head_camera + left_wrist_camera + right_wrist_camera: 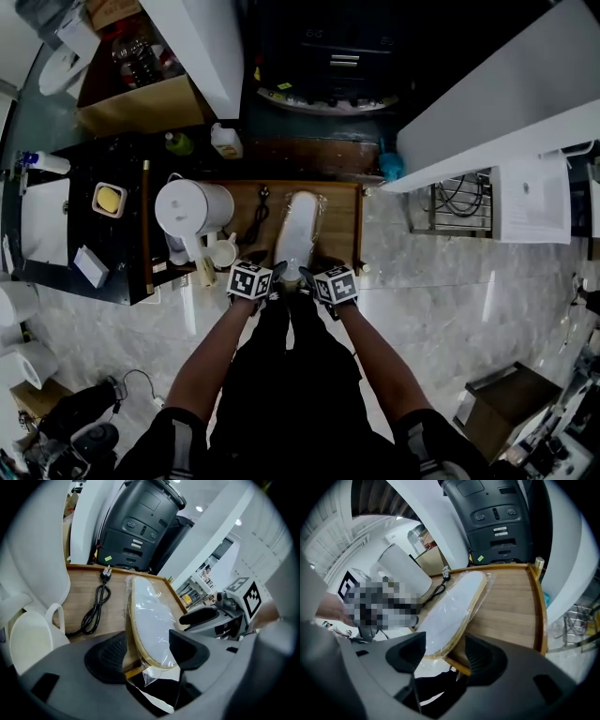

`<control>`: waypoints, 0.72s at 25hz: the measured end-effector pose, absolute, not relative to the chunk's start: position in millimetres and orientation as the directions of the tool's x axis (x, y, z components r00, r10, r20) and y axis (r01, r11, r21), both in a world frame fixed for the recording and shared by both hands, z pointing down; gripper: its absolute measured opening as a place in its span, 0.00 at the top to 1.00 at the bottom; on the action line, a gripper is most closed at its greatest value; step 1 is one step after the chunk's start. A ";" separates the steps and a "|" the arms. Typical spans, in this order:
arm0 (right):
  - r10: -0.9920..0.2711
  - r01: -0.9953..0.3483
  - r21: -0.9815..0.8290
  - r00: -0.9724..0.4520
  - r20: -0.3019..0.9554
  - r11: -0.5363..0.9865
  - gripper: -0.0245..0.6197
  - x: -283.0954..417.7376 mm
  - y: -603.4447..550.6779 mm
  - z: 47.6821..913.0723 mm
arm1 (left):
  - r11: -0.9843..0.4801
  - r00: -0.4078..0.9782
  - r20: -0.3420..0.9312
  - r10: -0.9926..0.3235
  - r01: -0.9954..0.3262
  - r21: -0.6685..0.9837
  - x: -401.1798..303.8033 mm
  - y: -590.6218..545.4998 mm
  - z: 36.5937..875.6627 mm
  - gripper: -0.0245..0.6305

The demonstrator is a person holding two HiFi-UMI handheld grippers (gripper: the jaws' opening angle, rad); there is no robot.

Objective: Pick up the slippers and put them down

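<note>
- Slippers (pixel 298 230) are sitting unclamped between parted jaws of my left gripper (pixel 146 653) and right gripper (pixel 444 654).
- Pinching only loose plastic wrap (pixel 149 676) is risking slippage.

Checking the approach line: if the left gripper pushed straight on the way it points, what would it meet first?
The plastic-wrapped slipper: its near end already sits between the open jaws of the left gripper. Beneath it lies the wooden tray, though depth is unclear.
</note>
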State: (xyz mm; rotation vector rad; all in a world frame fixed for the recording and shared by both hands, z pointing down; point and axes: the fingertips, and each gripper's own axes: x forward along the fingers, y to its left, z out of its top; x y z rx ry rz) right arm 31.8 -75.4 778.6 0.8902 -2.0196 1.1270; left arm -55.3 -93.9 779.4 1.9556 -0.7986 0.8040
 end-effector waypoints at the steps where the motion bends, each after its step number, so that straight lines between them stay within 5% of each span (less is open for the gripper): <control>1: -0.248 -0.803 -0.444 -0.560 0.791 0.398 0.55 32.6 -74.4 775.3 | -0.436 0.592 0.773 -0.230 -0.773 0.462 -55.6 -93.7 775.9 0.54; 9: -0.275 -0.793 -0.448 -0.578 0.768 0.414 0.56 32.2 -61.2 754.1 | -0.475 0.610 0.750 -0.256 -0.755 0.452 -58.1 -89.3 752.1 0.54; 18: -0.316 -0.775 -0.416 -0.592 0.741 0.476 0.87 26.0 -50.7 724.6 | -0.504 0.685 0.664 -0.300 -0.705 0.499 -57.8 -78.9 715.4 0.55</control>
